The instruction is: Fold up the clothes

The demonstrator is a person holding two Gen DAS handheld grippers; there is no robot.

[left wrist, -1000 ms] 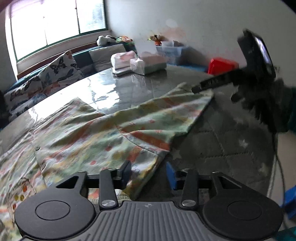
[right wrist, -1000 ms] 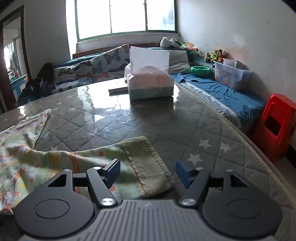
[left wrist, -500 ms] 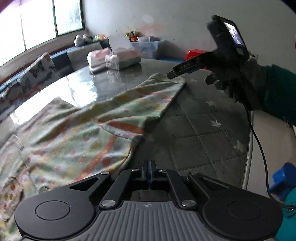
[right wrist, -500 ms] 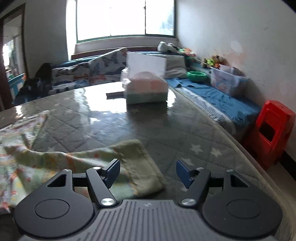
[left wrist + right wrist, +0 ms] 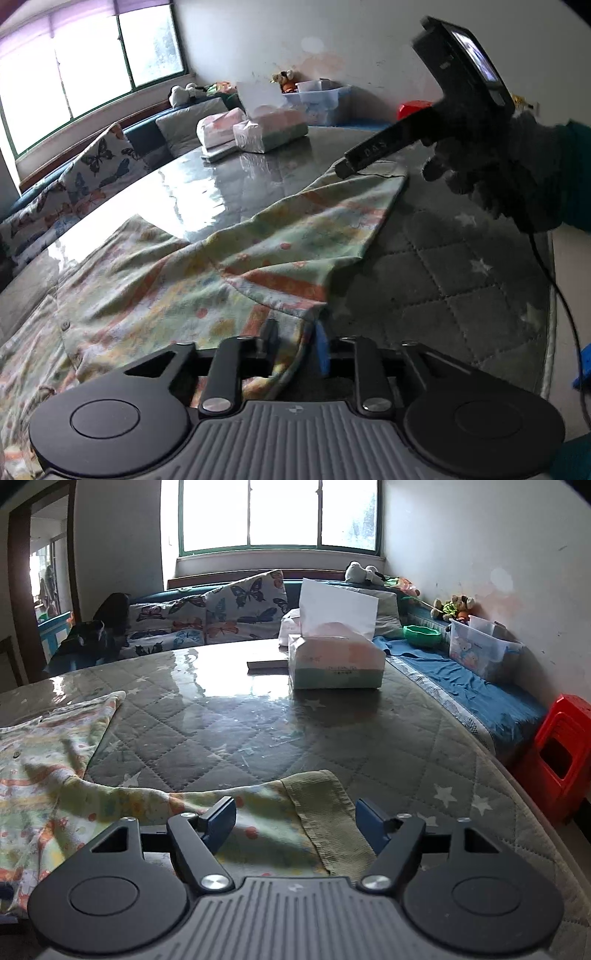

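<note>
Garment [image 5: 229, 273] edge lies between opening left tool [image 5: 295, 345].

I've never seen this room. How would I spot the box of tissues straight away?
Start at the big quilted table with the star pattern, and look to its far side, toward the window. The tissue box stands there, pink above and green below, with one white sheet sticking up. The plastic-wrapped pack beside it shows no sheet.

window [image 5: 280, 513]: bright daylight | wall [image 5: 480, 535]: white, stained | sofa [image 5: 207, 616]: butterfly cushions | stool [image 5: 557, 753]: red, probably plastic
</note>
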